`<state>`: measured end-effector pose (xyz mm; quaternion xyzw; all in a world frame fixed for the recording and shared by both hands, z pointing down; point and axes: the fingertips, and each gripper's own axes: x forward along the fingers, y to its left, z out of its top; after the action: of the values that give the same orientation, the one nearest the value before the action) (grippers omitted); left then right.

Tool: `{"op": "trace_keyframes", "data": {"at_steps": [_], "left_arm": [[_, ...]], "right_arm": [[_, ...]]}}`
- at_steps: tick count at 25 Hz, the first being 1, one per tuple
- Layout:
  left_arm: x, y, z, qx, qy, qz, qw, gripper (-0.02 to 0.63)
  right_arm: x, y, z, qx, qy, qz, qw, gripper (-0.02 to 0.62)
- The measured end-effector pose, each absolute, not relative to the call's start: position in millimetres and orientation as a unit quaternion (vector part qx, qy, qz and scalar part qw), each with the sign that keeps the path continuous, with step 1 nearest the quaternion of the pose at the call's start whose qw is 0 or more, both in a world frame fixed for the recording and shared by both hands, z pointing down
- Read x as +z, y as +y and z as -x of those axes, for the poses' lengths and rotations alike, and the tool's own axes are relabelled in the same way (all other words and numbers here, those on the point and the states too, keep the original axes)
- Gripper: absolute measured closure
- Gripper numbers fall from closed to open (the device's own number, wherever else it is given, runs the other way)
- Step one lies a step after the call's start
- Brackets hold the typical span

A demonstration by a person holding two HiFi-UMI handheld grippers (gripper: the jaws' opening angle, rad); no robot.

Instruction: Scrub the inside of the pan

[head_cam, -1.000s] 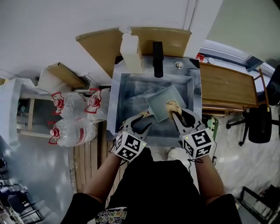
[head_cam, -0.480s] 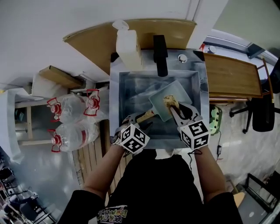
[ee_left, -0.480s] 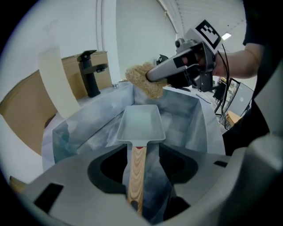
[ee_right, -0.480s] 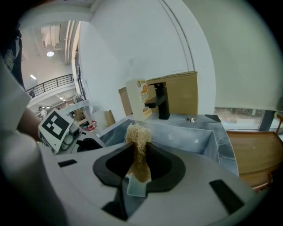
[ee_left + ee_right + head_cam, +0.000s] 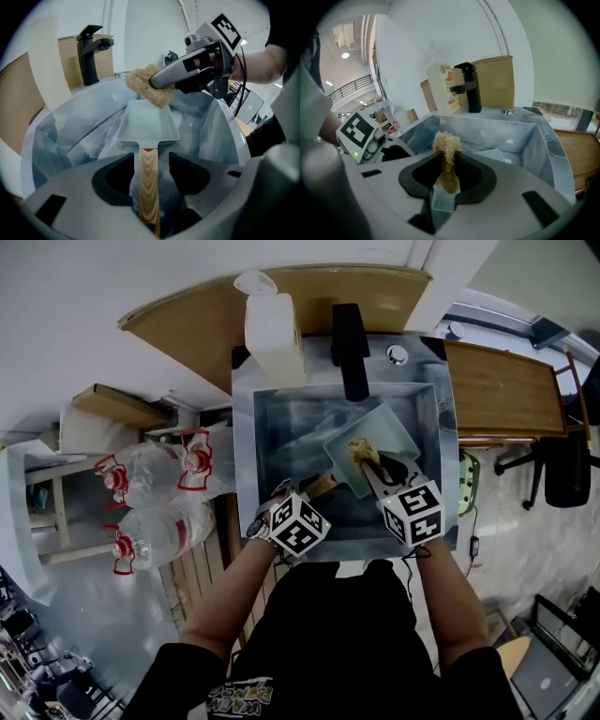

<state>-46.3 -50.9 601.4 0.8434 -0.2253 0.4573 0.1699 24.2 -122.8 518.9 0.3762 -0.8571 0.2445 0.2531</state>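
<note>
— Between the jaws of the left hand-held gripper (image 5: 151, 161), what lies there?

— One wooden handle (image 5: 148, 187), running straight out to the single pale green pan (image 5: 147, 122). Those jaws stand apart and have just been opening. A gap shows on each side of the handle, so the pads do not press it.

— And the other one?

— The right hand-held gripper (image 5: 447, 157) is clamped on one tan, fibrous scrubber (image 5: 446, 143). Its tuft is over the pan's far end, ahead of the left hand-held gripper.

— Anything different from a second ago?

— Both hand-held grippers sit lower, their marker cubes now over the near rim of the steel sink (image 5: 246, 456). The pan stays in the sink's right half, with the scrubber over it as before.

— What surrounds them?

— Beyond both there is one black faucet (image 5: 352, 352), its spout overhanging the basin just past the pan. One white jug (image 5: 275, 338) stands left of it. Well off to the left of the left hand-held gripper, down beside the sink, are three clear bottles with red caps (image 5: 150, 521). Right of the right hand-held gripper is one wooden surface (image 5: 497, 385).
</note>
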Motion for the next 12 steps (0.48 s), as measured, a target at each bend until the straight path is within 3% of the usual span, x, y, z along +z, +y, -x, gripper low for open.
{"op": "trace_keyframes", "data": {"at_steps": [12], "left_arm": [[626.4,-48.1,44.6,0.481,-0.195,-0.833,0.191,0.382]], "right_arm": [[559.4,-128.3,-9.7,0.268,-0.841,-0.362,0.301,0.502]]}}
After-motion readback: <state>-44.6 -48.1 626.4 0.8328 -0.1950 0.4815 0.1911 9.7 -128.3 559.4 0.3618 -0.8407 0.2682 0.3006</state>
